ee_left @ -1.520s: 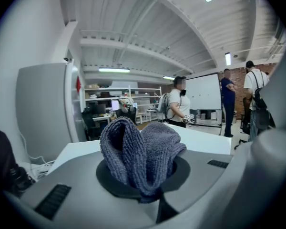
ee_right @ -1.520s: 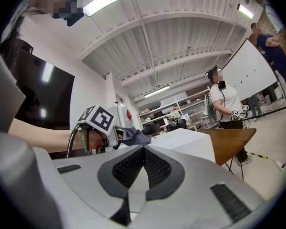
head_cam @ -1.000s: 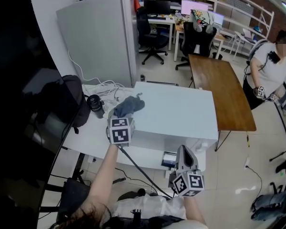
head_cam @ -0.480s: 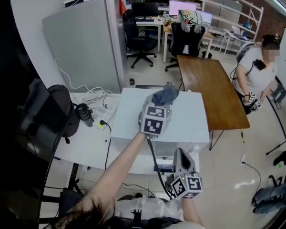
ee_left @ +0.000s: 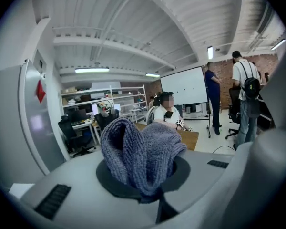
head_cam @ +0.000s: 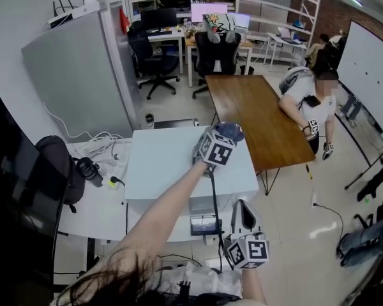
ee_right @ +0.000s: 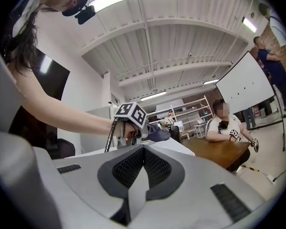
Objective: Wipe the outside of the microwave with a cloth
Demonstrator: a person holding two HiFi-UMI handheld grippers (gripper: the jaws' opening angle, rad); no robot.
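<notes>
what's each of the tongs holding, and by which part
The left tongs are shut on the cloth, pinching a bunched fold; the rest bulges out beyond them. The right tongs are shut and empty.

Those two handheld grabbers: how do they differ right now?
The left gripper clamps a blue-grey cloth in its fingers; the right gripper has its fingers shut on nothing. The left gripper is stretched out over the microwave's far right corner; the right gripper hangs low near the person's body, off the microwave. Each carries a cube with square markers.
</notes>
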